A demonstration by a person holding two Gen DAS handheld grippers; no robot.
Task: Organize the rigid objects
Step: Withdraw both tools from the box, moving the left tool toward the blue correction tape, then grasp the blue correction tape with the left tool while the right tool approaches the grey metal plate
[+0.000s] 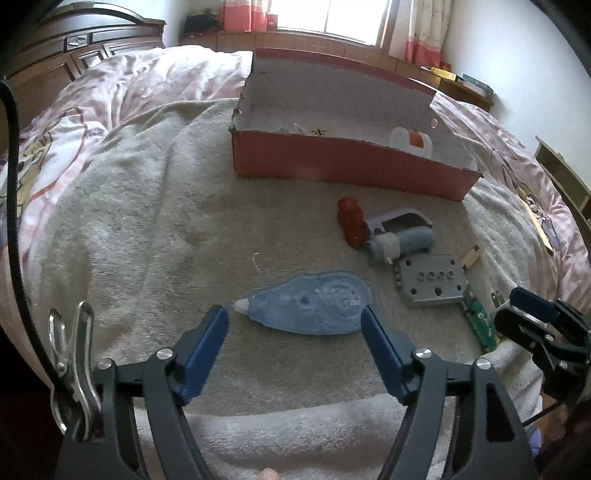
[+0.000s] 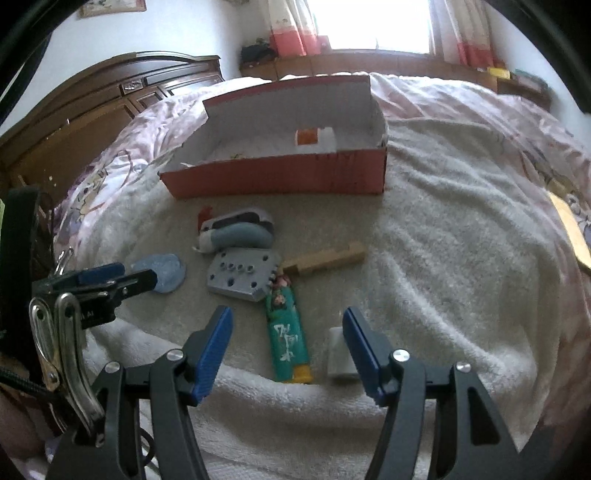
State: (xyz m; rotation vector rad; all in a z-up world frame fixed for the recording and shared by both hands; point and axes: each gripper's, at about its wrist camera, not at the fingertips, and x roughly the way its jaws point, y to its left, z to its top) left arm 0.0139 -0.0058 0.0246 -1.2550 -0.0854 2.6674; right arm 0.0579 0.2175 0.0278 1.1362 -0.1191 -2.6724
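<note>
Correction tape dispenser (image 1: pixel 310 302), translucent blue plastic, teardrop-shaped with a white tip, flat on a nubby beige towel (image 1: pixel 147 229) spread over a pink printed quilt (image 1: pixel 122 81). Just ahead of the left gripper (image 1: pixel 295 314), between the lines of its ribbed blue fingers (image 1: pixel 207 343), right pad close by the rounded end, contact not clear; jaws wide, nothing gripped. Beyond, clustered on the towel: red knobbly plastic piece (image 1: pixel 351 221), grey-and-white handheld gadget (image 1: pixel 402 232), flat grey metal block drilled with round holes (image 1: pixel 432 284), pale wooden piece (image 2: pixel 325 258), green rectangular packet with a yellow end (image 2: pixel 288 336). Small white block (image 2: pixel 340 354) just beside the inner face of the right gripper's far finger, green packet between the two fingers' lines. Right gripper (image 2: pixel 288 325) held moderately apart, empty, low over the towel. At the back, red cardboard box (image 1: pixel 332 166), white inside, lid flap upright, holding a white spool with orange winding (image 1: pixel 412 140) near its right end. Dark carved wooden headboard (image 1: pixel 74 48) behind, window with pink-banded curtains (image 1: pixel 243 14) above.
</note>
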